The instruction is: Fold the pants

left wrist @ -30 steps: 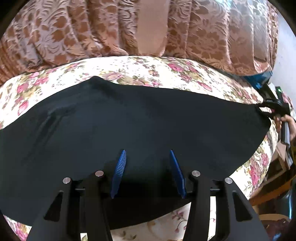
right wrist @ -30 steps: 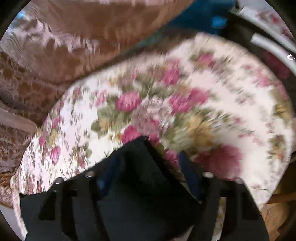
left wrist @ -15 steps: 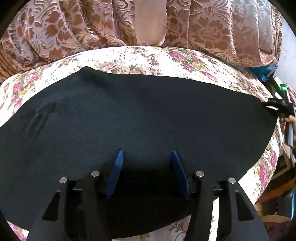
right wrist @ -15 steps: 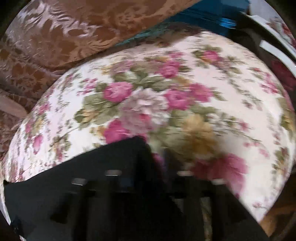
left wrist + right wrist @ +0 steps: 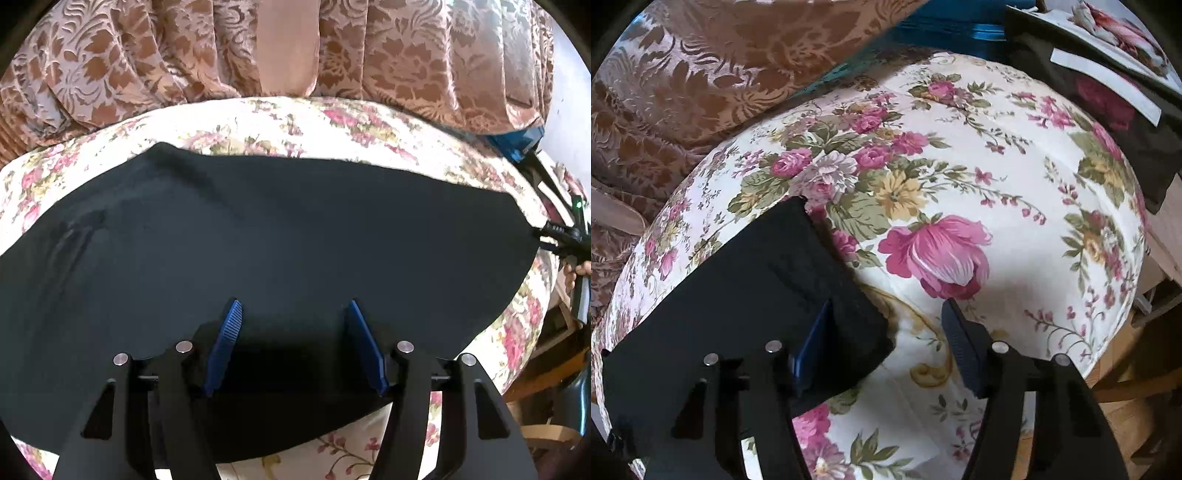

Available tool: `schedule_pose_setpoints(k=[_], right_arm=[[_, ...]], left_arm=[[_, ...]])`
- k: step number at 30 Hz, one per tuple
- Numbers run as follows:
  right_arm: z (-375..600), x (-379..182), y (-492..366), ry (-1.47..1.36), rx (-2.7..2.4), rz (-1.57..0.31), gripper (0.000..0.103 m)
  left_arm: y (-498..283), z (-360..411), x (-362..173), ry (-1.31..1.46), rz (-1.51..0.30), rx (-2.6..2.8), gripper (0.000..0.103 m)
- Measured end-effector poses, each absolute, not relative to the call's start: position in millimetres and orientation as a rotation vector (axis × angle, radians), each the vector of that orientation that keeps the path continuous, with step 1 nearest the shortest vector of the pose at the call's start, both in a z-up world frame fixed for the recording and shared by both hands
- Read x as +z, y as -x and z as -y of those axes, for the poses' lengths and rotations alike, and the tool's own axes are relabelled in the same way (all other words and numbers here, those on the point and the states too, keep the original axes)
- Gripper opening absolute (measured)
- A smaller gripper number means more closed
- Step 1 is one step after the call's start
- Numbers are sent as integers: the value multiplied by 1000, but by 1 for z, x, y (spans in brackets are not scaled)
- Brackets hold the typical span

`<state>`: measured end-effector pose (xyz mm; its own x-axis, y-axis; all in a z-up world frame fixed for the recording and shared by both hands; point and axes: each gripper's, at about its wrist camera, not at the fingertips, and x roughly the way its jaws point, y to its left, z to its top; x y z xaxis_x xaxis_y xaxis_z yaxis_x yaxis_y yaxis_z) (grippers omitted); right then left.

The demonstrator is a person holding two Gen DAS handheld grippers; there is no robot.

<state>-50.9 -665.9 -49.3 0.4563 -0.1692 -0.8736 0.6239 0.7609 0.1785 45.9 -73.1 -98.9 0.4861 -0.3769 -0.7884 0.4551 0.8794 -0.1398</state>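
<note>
Since a moment ago the right gripper (image 5: 886,345) has let go of the end of the black pants (image 5: 280,236), and that end now lies flat on the bed. Its jaws have just been opening. They stand wide apart now. The corner of the pants reaches in between them from the left finger's side, and the left blue pad (image 5: 812,347) is right beside the cloth. The other pad (image 5: 955,334) is over bare sheet, well apart from the cloth. Nothing is pinched.

The left gripper (image 5: 293,343) has hardly moved. Its jaws have also just been opening, and they are spread wide. The pants lie under and ahead of both blue pads (image 5: 225,343), and the cloth is flat, not gripped.

Out past the left gripper, the pants spread as a long dark strip to both sides. The far end reaches the right gripper (image 5: 561,240) at the picture's right edge, where part of a hand (image 5: 578,271) shows.

All around the pants is the flowered bedsheet (image 5: 960,166), with big pink roses in front of the right gripper. Beyond the sheet hangs a brown patterned curtain (image 5: 388,55). A blue thing (image 5: 960,26) sits past the bed's far edge.
</note>
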Motion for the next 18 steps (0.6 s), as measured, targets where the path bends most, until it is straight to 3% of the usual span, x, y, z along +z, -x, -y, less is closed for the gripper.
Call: schedule_pose_setpoints(k=[2,5,15,18], right_arm=[[668,-47,59,-571,-526,-965,73],[664,-36,73,-679,-480,-901,76],[629,-55,98,-1055,-302,-774,79],[633,-58,90,-1085,-298,-755,71]], left_arm=[[-44,71,-100,-87,-933,-502,59],[-44,64,-94,-52,-920,-500,72],[-43,49,-83,33,-894,-521,72],[-41,44,-83,49,-896,-525,72]])
